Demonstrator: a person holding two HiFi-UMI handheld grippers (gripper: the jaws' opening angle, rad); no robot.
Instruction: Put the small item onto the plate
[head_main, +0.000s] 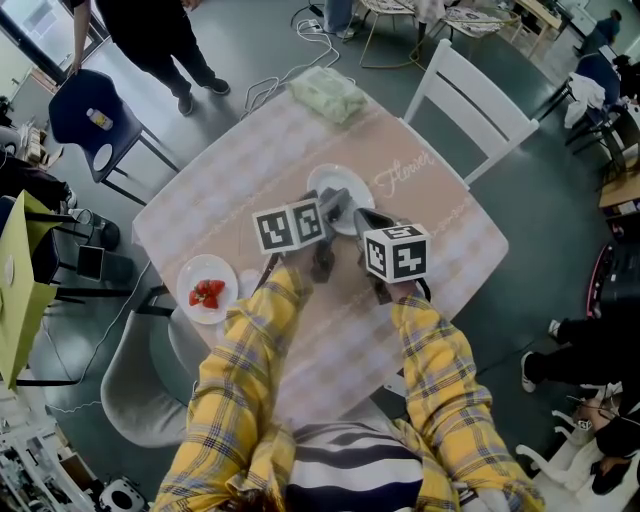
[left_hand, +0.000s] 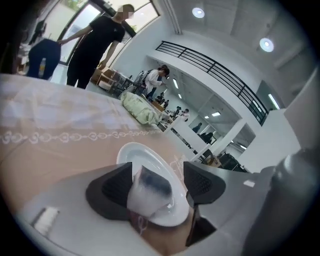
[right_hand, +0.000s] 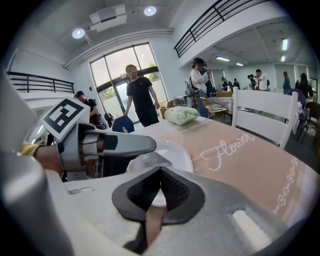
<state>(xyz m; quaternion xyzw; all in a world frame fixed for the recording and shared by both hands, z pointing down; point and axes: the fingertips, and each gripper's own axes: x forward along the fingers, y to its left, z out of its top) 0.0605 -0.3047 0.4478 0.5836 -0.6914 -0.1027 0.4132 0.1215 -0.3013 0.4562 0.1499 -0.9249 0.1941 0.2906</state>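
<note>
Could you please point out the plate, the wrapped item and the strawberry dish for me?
Plate (left_hand: 142, 154), left gripper view, bare far part.
Wrapped item (left_hand: 149, 195), left gripper view, its middle.
Strawberry dish (head_main: 205, 264), head view, bare upper rim.

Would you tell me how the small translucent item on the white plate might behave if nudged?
The small translucent item looks crinkled and film-like, so probably light and floppy rather than stiff. It sits on the glossy white plate, so a push would likely slide it.
</note>
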